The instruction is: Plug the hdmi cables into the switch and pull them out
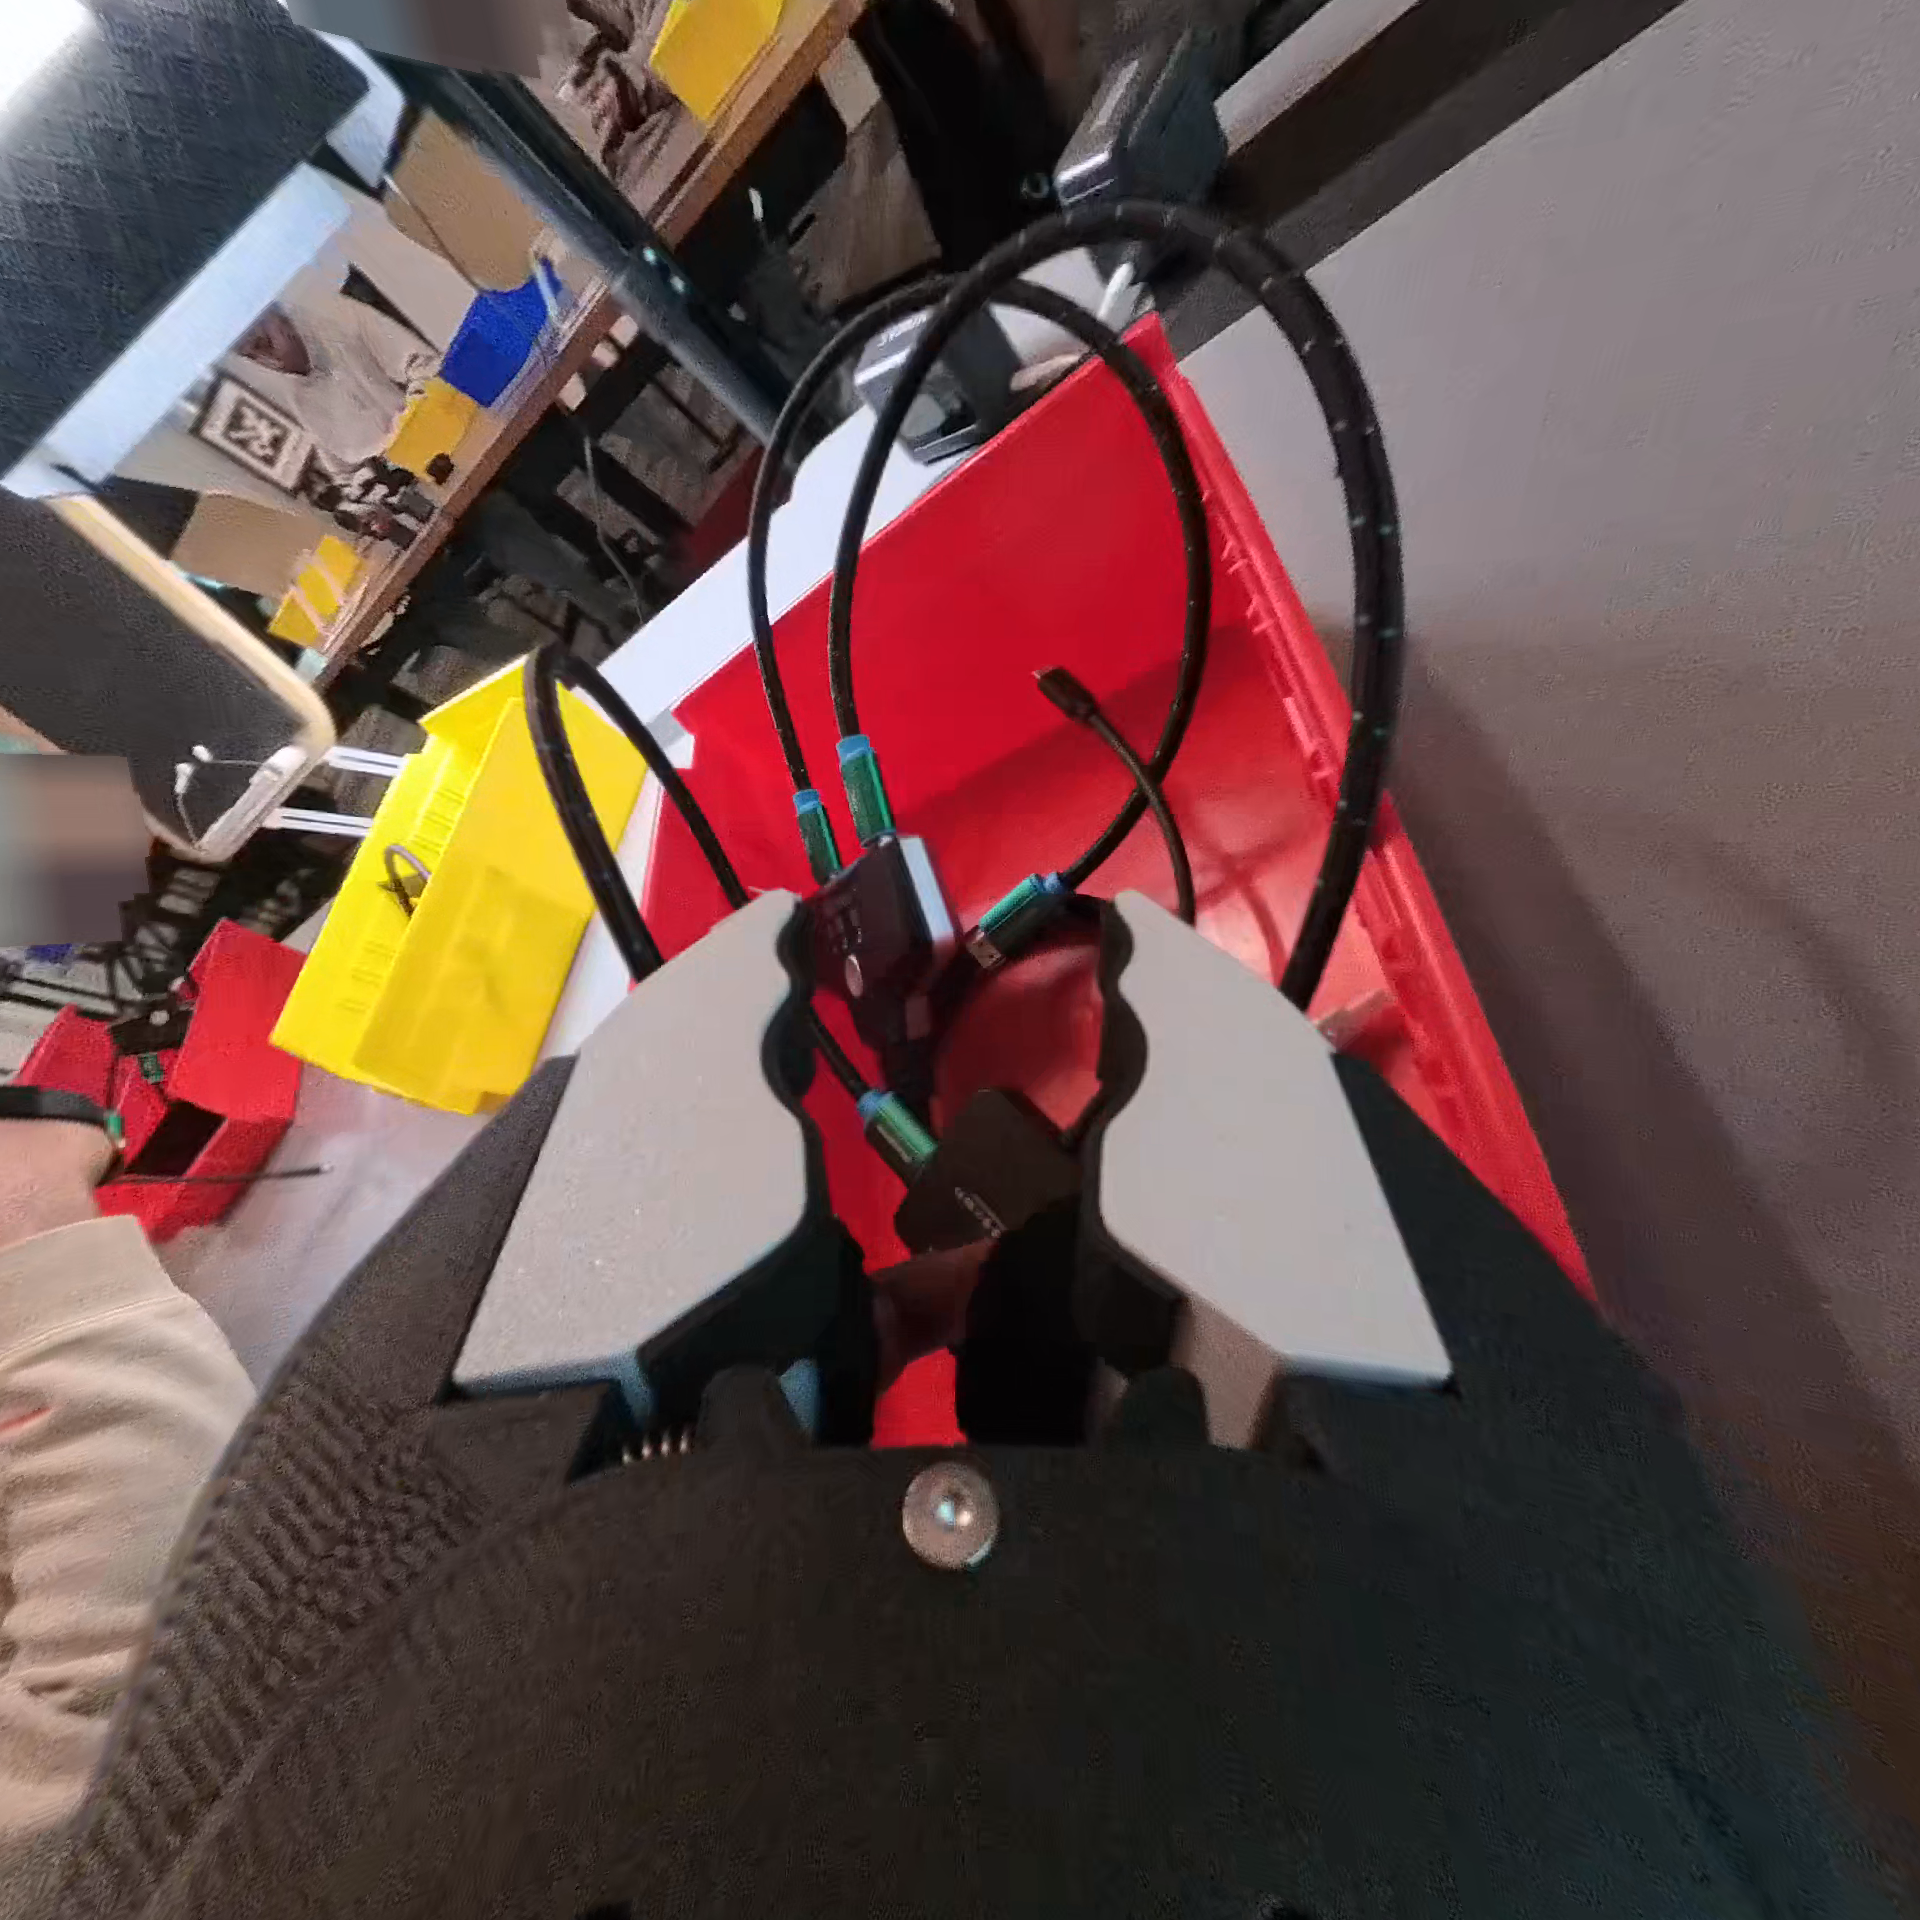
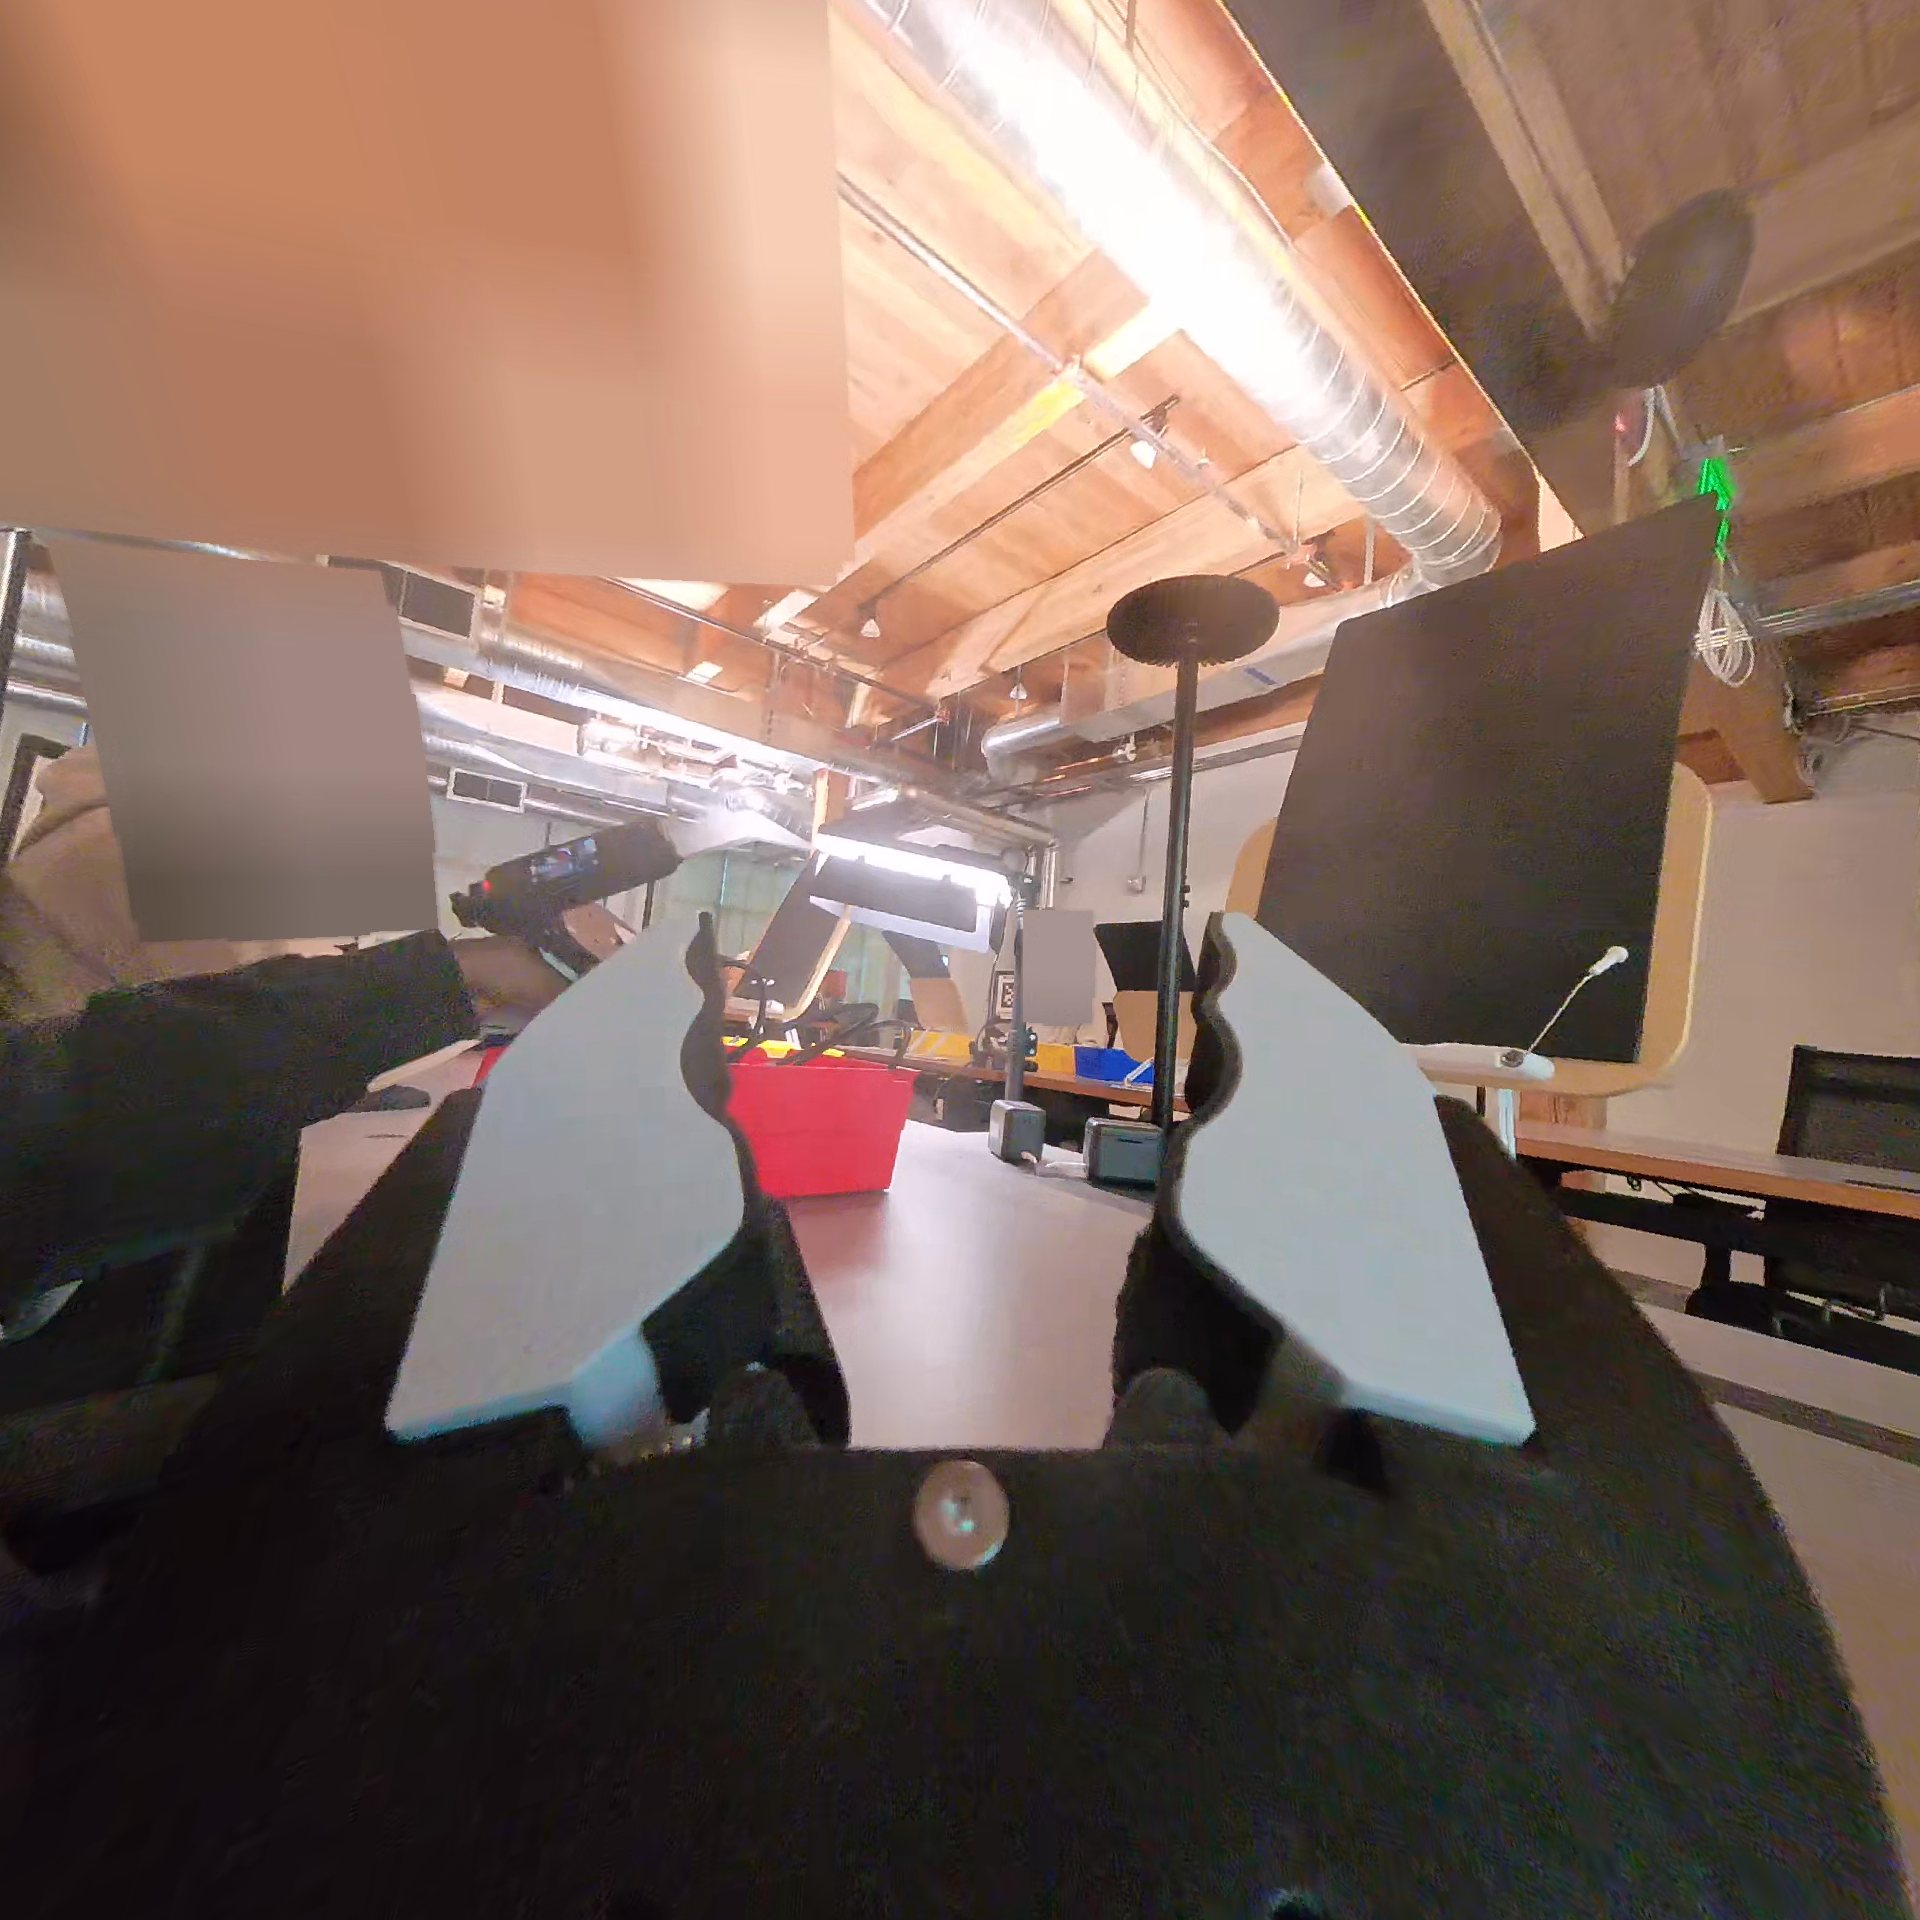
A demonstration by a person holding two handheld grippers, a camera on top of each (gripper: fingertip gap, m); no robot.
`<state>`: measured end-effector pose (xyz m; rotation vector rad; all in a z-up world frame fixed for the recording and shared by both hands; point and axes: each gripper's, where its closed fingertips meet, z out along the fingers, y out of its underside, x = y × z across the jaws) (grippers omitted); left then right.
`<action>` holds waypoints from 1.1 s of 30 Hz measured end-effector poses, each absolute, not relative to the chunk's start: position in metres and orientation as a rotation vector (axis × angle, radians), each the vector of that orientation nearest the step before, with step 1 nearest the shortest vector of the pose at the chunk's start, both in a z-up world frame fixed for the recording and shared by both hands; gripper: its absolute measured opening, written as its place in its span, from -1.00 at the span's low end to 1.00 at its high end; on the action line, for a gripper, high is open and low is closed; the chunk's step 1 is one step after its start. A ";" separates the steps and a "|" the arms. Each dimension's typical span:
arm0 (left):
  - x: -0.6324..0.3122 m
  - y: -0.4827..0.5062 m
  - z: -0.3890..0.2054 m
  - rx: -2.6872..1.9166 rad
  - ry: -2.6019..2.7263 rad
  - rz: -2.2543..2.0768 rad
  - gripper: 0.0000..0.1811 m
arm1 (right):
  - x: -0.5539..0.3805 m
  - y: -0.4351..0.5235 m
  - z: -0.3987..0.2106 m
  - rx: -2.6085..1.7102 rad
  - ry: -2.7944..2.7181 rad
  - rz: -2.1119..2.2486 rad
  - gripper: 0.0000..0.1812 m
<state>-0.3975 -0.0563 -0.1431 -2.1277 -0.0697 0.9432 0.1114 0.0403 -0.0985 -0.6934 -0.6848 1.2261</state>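
Note:
In the left wrist view a red bin holds the HDMI switch, a small black and silver box. Two braided black cables with teal plugs sit in its far end. A third teal plug lies loose beside it. Nearer, a second black box has a teal plug in it. My left gripper is open above the bin, with its fingers either side of these parts and gripping nothing. My right gripper is open and empty, held level over the table and facing the red bin.
A yellow bin stands left of the red bin, with small red bins beyond it. A thin black cable lies in the red bin. The grey table extends right. A pole stand and small boxes stand behind the bin.

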 end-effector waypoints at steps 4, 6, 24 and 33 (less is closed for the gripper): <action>-0.419 -0.040 -0.166 -2.219 -0.123 0.939 -0.43 | 0.114 0.042 -0.098 -0.695 -0.663 1.254 -0.06; -0.431 -0.042 -0.174 -2.279 -0.142 0.985 -0.44 | 0.115 0.043 -0.098 -0.697 -0.656 1.259 -0.07; -0.407 -0.110 -0.225 -2.815 0.466 0.359 -0.33 | 0.114 0.043 -0.099 -0.699 -0.660 1.266 -0.10; -0.427 -0.104 -0.242 -2.779 0.569 0.386 -0.12 | 0.114 0.044 -0.099 -0.701 -0.656 1.270 -0.12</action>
